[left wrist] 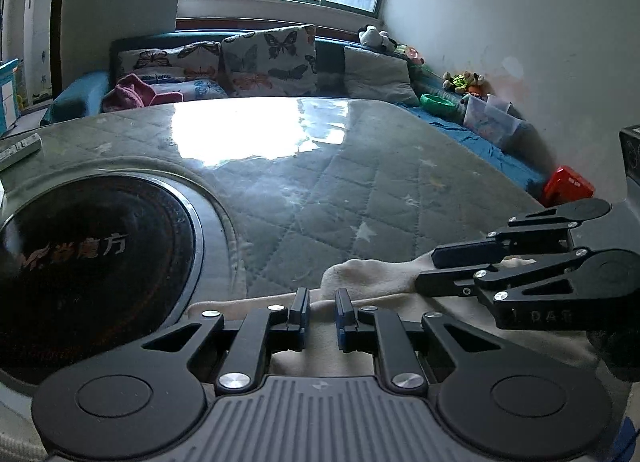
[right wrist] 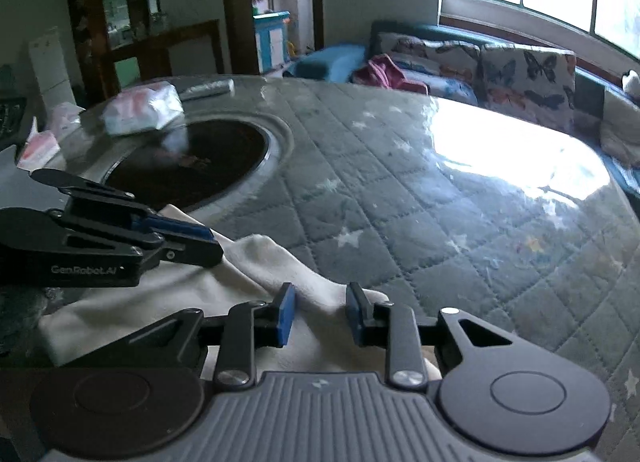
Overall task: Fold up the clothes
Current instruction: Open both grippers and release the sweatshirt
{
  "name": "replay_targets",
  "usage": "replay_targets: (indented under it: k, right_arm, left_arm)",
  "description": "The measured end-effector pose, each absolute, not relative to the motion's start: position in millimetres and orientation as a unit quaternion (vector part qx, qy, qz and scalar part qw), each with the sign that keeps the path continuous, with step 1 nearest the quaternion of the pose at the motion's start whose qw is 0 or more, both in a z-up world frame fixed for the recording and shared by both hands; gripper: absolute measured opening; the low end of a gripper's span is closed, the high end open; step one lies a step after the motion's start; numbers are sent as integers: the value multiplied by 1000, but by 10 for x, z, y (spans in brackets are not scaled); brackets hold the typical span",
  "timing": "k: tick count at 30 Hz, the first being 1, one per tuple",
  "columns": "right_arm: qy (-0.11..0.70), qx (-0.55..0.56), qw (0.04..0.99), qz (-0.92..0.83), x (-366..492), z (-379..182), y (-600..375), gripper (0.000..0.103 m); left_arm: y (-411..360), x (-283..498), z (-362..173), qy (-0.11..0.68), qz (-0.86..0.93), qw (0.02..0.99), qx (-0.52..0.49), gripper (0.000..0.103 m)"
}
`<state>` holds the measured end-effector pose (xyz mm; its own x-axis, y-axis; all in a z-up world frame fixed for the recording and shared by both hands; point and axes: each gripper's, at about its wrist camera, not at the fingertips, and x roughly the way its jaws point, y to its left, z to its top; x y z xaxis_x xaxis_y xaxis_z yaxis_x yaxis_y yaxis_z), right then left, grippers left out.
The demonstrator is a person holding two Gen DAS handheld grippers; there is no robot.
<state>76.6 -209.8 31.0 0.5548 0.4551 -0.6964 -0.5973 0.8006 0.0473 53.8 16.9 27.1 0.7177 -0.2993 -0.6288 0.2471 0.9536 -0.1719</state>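
Observation:
A cream-white garment [left wrist: 360, 276] lies bunched at the near edge of the quilted grey table cover [left wrist: 360, 182]; it also shows in the right wrist view [right wrist: 256, 262]. My left gripper [left wrist: 322, 312] sits low over the cloth with its jaws a small gap apart, a ridge of fabric between them. My right gripper [right wrist: 318, 316] is open over the garment's edge with cloth lying between the fingers. In the left wrist view the right gripper [left wrist: 430, 268] comes in from the right, its fingers close together on the cloth. In the right wrist view the left gripper [right wrist: 208, 248] lies at the left.
A round dark cooktop [left wrist: 92, 262] is set into the table at the left. A white packet [right wrist: 140, 110] and a remote [right wrist: 208, 88] lie at the table's far side. A sofa with butterfly cushions [left wrist: 268, 60] stands behind. A red box [left wrist: 566, 186] is at the right.

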Motion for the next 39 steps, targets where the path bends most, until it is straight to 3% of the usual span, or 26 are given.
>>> replay_targets:
  k: [17, 22, 24, 26, 29, 39]
  right_arm:
    - [347, -102, 885, 292, 730, 366, -2082, 29]
    - [336, -98, 891, 288, 620, 437, -2119, 44]
    - [334, -96, 893, 286, 577, 455, -2135, 55]
    - [330, -98, 895, 283, 523, 468, -2145, 56]
    - [327, -94, 897, 281, 450, 483, -2156, 70]
    - [319, -89, 901, 280, 205, 479, -2150, 84]
  left_arm:
    - [156, 528, 307, 347, -136, 927, -37, 21]
    - [147, 465, 329, 347, -127, 928, -35, 26]
    - [148, 444, 346, 346, -121, 930, -33, 37]
    - [157, 419, 365, 344, -116, 931, -33, 41]
    - [181, 365, 384, 341, -110, 933, -36, 45]
    - [185, 179, 433, 332, -97, 938, -36, 56]
